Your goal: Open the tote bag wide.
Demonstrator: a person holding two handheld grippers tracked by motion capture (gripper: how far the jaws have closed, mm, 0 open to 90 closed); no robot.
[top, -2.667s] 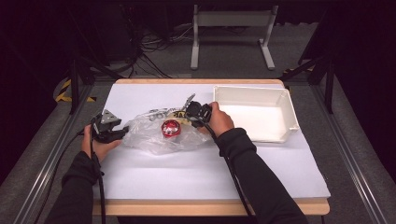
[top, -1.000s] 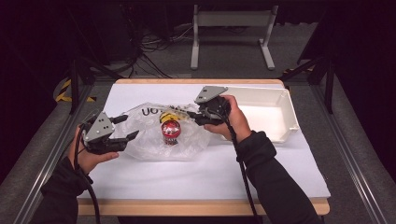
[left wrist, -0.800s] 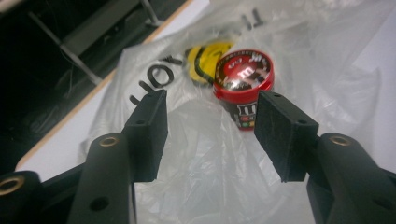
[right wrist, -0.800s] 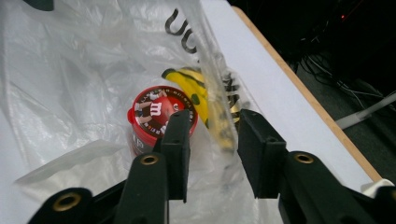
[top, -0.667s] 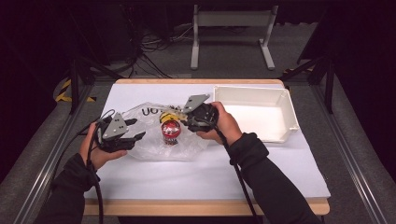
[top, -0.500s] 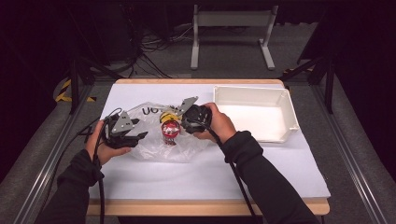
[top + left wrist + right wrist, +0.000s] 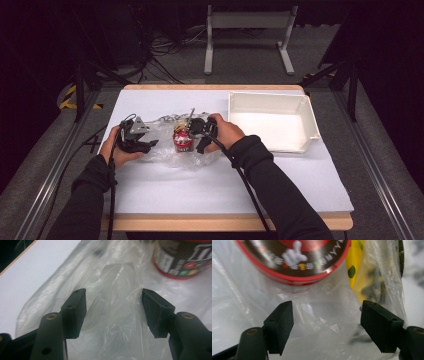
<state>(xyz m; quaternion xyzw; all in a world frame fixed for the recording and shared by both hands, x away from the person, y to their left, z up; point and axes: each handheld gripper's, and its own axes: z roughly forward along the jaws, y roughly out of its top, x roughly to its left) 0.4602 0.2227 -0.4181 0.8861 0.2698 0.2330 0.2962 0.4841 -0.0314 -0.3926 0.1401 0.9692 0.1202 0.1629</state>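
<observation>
Clear plastic is spread over the white table cover [image 7: 165, 195], and on its left edge the left gripper [image 7: 150, 145] is brought low over the bag [image 7: 165, 150]. In the left gripper view the jaws are seen standing apart, a rumpled fold of film [image 7: 115, 302] lying between them, and neither pad is pressed on it. Just to the right, the red-rimmed tub [image 7: 182, 141] is seen upright inside the bag, near the middle of the table's left half. Its dark label and red rim are caught at the top right of the left gripper view [image 7: 185, 260]. Beside the tub a yellow packet [image 7: 354, 262] is made out through the plastic in the right gripper view. Next over, the right gripper [image 7: 196, 131] is held against the tub's right side. Its jaws have just been opening and are now spread wide, with bag film alone between them and the tub's rim [image 7: 294, 277] just beyond the pads. Farther right, the white tray [image 7: 305, 145] is left well apart from both hands.
</observation>
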